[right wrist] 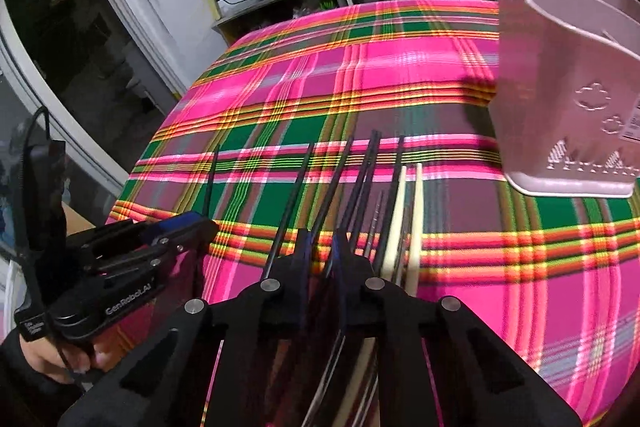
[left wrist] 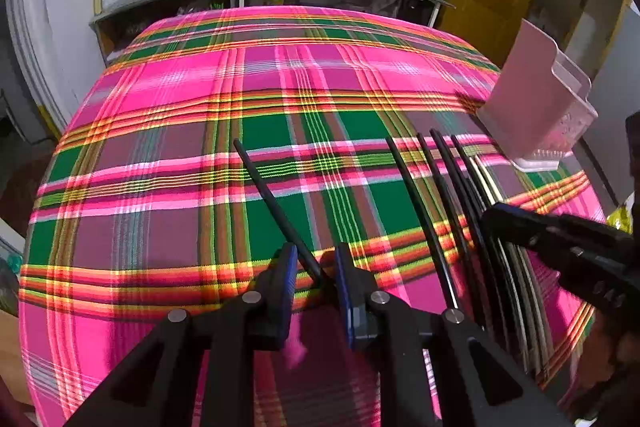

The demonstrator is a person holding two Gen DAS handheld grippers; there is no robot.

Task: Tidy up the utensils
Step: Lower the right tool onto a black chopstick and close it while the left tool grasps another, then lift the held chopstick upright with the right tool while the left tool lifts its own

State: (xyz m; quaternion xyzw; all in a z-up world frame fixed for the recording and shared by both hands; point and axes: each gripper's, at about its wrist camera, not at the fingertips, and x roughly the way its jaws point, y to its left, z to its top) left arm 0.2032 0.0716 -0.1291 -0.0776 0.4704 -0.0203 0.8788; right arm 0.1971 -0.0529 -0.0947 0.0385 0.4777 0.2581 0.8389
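The left gripper is pitched steeply down over the plaid tablecloth, its jaws narrowed on the near end of a single black chopstick whose long axis runs toward 11 o'clock. The right gripper is likewise tilted down, closed narrowly on one black chopstick among the bundle of chopsticks, pointing to 12 o'clock. A pink utensil holder stands at 2 o'clock.

You've got six black chopsticks, two cream chopsticks, one thin metal utensil, one pink utensil holder and two tools.
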